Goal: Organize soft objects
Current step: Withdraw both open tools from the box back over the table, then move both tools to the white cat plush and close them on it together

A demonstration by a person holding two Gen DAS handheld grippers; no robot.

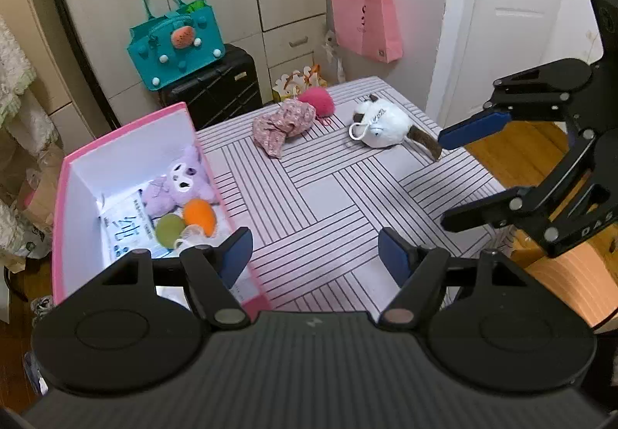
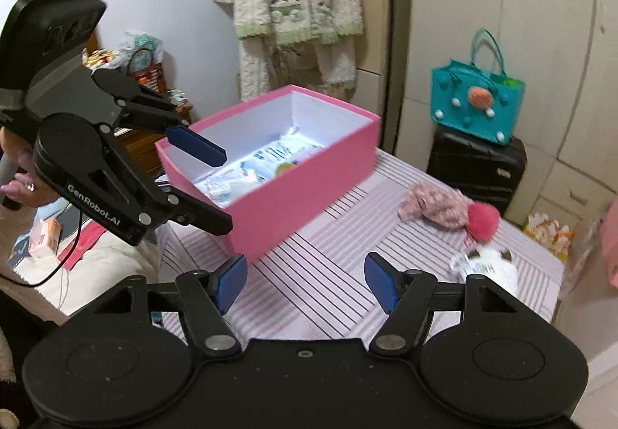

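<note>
Mostly fluffy: white plush (image 1: 380, 126), pink pompom (image 1: 318, 100), floral cloth (image 1: 282, 126) mid-frame; purple plush (image 1: 181, 183) in pink box (image 1: 127, 137) lower left, half hidden. Left gripper (image 1: 314, 255), right gripper (image 2: 305, 280) both spread, empty.

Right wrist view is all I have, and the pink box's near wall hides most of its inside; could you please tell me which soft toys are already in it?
Observer: A purple plush lies inside the pink box.
Operator: Thank you. Is anything lying beside it?
Observer: Yes, an orange soft piece and a green soft piece lie right next to it, on printed paper.
Operator: The white plush is blurred for me. Is it tangled with the other things?
Observer: No, the white plush lies on the table apart from the floral cloth and the pink pompom.
</note>
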